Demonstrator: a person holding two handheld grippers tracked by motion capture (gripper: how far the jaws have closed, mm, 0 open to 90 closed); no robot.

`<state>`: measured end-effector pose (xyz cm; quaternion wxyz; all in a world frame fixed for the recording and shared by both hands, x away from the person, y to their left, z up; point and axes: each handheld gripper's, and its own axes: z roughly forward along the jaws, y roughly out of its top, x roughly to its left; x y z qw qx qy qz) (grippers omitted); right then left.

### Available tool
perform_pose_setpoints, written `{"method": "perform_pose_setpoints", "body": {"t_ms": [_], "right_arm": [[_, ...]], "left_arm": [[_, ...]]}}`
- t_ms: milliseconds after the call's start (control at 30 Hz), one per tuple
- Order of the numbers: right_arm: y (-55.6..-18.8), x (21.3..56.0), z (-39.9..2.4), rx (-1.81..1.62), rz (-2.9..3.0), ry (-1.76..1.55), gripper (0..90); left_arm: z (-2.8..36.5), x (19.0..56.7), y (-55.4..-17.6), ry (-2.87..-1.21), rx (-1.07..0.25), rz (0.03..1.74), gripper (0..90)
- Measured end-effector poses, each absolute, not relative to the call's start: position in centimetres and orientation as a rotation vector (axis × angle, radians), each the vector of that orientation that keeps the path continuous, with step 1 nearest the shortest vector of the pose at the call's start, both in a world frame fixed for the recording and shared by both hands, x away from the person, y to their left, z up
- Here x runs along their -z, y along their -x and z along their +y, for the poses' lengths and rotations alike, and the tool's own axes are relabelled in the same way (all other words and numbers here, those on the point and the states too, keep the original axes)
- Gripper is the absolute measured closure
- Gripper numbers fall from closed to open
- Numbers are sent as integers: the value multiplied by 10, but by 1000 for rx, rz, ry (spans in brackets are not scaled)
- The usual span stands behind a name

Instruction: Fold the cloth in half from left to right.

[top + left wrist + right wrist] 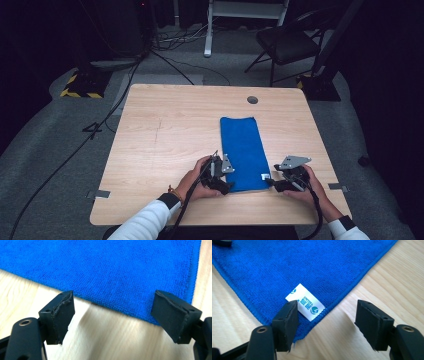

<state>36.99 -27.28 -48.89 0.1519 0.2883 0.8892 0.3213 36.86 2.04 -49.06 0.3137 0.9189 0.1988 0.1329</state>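
At towel (243, 150) near edge: both tools open, table (165, 130) bare L.

So the left tool (112, 315) has its jaws spread wide, nothing pinched between them. They sit just at the near edge of a blue towel (112, 270), right jaw by its corner. Light wood bench (107, 340) underneath.
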Motion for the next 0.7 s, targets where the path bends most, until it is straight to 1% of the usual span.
{"method": "perform_pose_setpoints", "body": {"t_ms": [300,533,600,700], "right_arm": [[-364,490,-260,-937,2571,-794,343],[-360,489,-255,-934,2586,-775,342],[-360,488,-255,-932,2590,-769,331],[-363,485,-258,-954,2575,-788,333]], "left_arm": [[42,493,-358,-2391,-297,582,188],[50,493,-354,-2399,-270,600,186],[53,493,-356,-2404,-271,602,173],[55,489,-360,-2389,-294,618,181]]}}
